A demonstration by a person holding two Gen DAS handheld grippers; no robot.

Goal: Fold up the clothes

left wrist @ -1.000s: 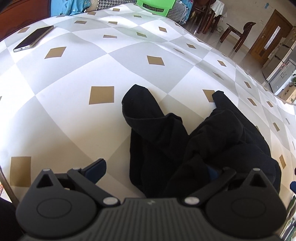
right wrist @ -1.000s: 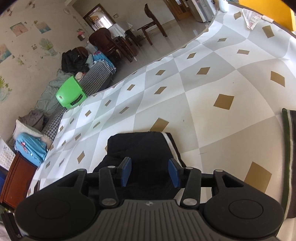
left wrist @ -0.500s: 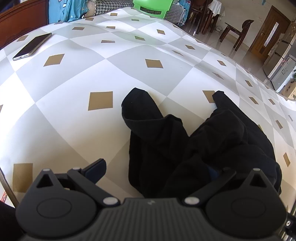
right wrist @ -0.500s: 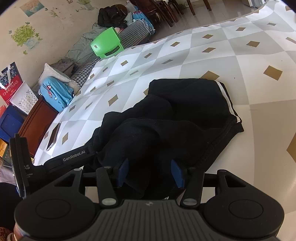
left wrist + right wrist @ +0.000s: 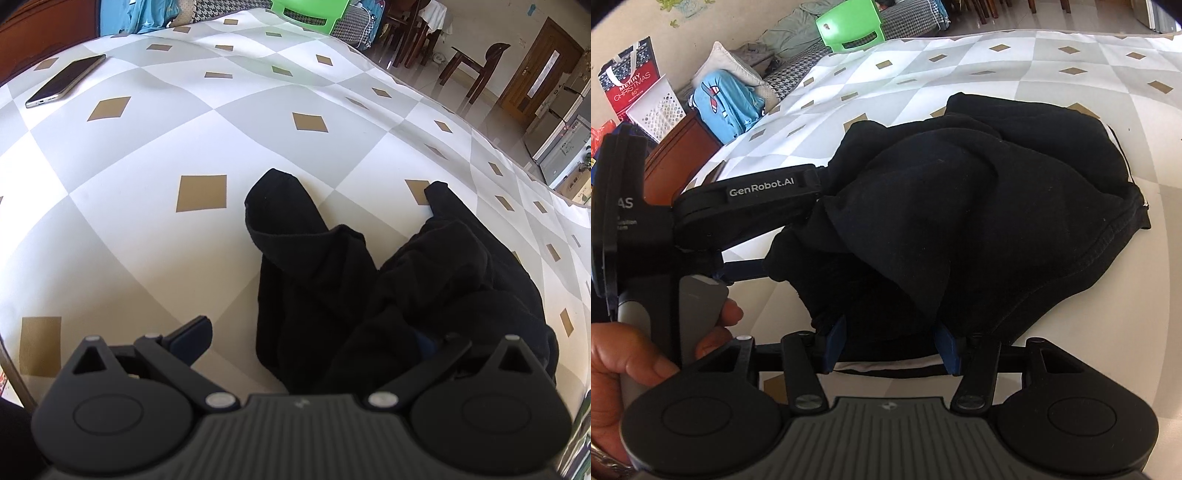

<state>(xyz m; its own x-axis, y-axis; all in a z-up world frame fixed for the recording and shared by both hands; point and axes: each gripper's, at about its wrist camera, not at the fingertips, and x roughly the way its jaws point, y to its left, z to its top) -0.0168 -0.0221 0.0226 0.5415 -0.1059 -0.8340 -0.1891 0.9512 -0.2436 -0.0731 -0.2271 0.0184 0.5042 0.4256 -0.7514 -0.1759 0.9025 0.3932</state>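
A: Where is the crumpled black fabric garment point(image 5: 979, 206) found?

B: It is heaped on the grey-and-white checked tablecloth point(image 5: 155, 229), near its front edge.

A: How is the left gripper point(image 5: 306, 336) set?

B: Its fingers are spread wide, and one is buried in the cloth.

A: And the right gripper point(image 5: 892, 345)?

B: Its blue pads point(image 5: 836, 341) are held apart, with black cloth seen between them. A slim dark phone point(image 5: 64, 81) is seen well apart.

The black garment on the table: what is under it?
The black garment lies bunched on the checkered tablecloth, which shows all around it. The left claw has one finger buried in its folds. Whatever else lies beneath is covered.
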